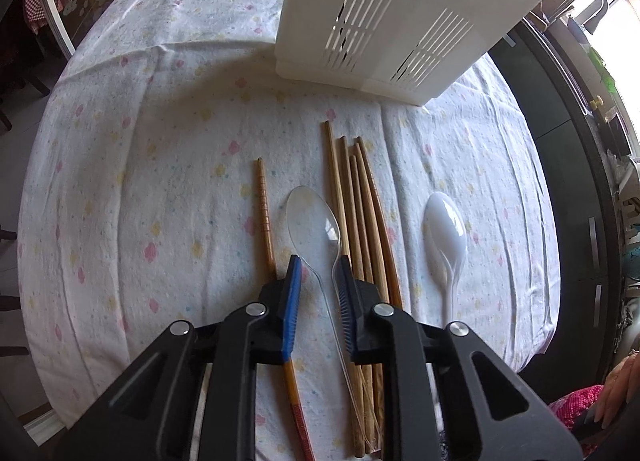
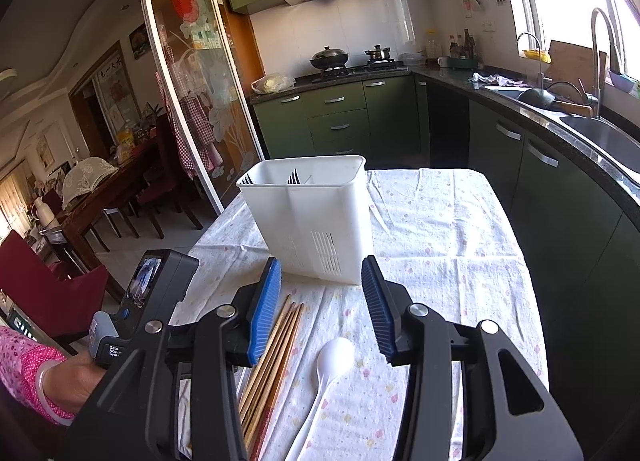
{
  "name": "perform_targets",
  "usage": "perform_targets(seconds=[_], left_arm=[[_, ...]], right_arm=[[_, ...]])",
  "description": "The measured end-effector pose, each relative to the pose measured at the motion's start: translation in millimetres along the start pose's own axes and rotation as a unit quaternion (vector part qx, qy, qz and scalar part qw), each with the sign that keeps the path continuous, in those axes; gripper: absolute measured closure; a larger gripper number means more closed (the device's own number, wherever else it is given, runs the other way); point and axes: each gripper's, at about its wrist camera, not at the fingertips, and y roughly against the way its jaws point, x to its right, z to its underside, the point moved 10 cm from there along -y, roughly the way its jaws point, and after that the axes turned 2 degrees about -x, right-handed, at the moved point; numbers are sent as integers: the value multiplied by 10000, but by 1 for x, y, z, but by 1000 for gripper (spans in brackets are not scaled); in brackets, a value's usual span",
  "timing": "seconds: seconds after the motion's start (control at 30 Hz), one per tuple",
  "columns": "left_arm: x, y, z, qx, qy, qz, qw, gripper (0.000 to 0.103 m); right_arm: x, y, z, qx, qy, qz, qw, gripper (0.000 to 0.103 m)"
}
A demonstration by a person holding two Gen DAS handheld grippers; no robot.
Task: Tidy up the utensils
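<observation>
A clear plastic spoon (image 1: 314,221) lies on the floral tablecloth, and its thin handle runs between the blue pads of my left gripper (image 1: 319,261). The gripper points steeply down. Its jaws stand narrow, with a gap still showing left of the handle. A single dark chopstick (image 1: 265,221) lies to the left, several light chopsticks (image 1: 356,213) (image 2: 276,345) just to the right, and a white spoon (image 1: 446,237) (image 2: 334,353) further right. My right gripper (image 2: 322,301) hovers open above the chopsticks and white spoon, holding nothing. The white slotted utensil holder (image 1: 384,21) (image 2: 316,217) stands behind.
The table (image 2: 440,221) is covered by the cloth. A dark counter with a sink (image 2: 600,133) runs along the right. A person's hand (image 2: 76,377) in a pink sleeve holds the left gripper's body (image 2: 152,285). Dining chairs (image 2: 48,281) stand at the left.
</observation>
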Motion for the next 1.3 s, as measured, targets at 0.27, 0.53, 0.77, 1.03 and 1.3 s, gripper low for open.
perform_targets(seconds=[0.27,0.53,0.77,1.03,1.3], left_arm=[[2,-5,-2,-51,-52,20,10000,86],[6,-8,-2,-33,-333,-152,9993,89],[6,-3,-9,40,-575,-310,9979,89],[8,-9,-6,-14,-647,-246,9976,89],[7,-13,-2,23,-605,-106,9981,89]], right_arm=[[0,-11,14,-353,56,-48,9993,49],[8,-37,51,-1138,-17,117,9934,42],[14,-83,114,-2237,-104,245,9743,50],[12,-103,140,-2348,67,797,9687,57],[12,-122,138,-2065,106,1207,9709,63]])
